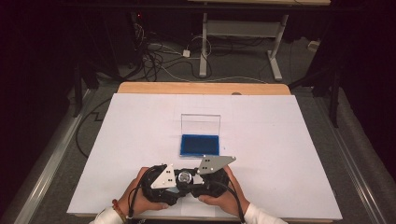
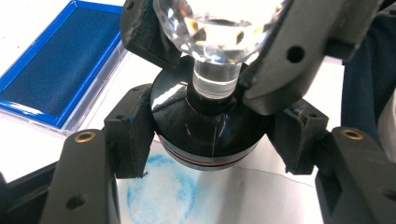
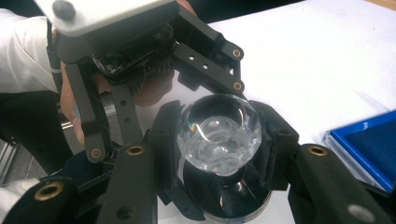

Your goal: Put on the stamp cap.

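My stamp [image 2: 210,126]: glossy black base, smooth, with a clear faceted knob [image 3: 218,135] like glass. Ink pad [image 1: 200,144]: matt blue felt in a clear glossy plastic case. Paper [image 1: 280,140] matt white. My jaws matt black plastic with brass-looking rivets.

- The stamp [image 2: 210,126] hides part of the blue ink smudge [image 2: 159,191] beneath it.
- The ink pad [image 3: 369,149] is cut off by the right gripper view's edge.

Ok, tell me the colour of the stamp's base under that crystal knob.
Glossy black base with a thin red stripe near the bottom, best seen in the left gripper view.
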The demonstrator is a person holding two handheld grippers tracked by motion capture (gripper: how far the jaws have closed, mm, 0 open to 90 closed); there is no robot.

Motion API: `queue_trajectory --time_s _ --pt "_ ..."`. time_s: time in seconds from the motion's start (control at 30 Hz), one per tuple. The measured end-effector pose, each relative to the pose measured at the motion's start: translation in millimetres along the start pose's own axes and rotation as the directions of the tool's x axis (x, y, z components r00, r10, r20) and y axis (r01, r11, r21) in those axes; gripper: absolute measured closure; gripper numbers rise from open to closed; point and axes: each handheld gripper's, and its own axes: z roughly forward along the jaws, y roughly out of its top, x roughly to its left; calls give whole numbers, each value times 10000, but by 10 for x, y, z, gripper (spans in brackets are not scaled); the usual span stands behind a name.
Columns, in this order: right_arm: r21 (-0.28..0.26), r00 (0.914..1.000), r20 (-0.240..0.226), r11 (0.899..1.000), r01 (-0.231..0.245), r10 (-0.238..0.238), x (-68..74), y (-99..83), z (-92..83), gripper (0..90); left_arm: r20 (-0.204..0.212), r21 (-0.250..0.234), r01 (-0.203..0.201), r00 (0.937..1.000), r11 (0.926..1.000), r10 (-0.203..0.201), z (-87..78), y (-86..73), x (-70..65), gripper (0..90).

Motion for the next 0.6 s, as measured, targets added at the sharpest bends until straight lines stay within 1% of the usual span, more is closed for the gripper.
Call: queue_trajectory --time_s 0.27,0.37,0.43,0.6 --pt "-21 9999 13 9999 104 -104 1 3 -13 573 -337 -109 -181 9993 9998 177 5 2 -41 351" --pt "1 10000 13 10000 61 -61 -5 -7 -8 573 -345 -107 -176 9993 9998 172 27 -7 -43 351" --pt "36 9999 48 9999 128 -128 -3 -17 0 573 -288 -142 -98 9995 9999 94 42 -14 -44 351" --pt "87 9999 84 9999 127 -127 -4 -19 10 573 -287 -167 -72 9996 9998 67 49 -17 -40 350"
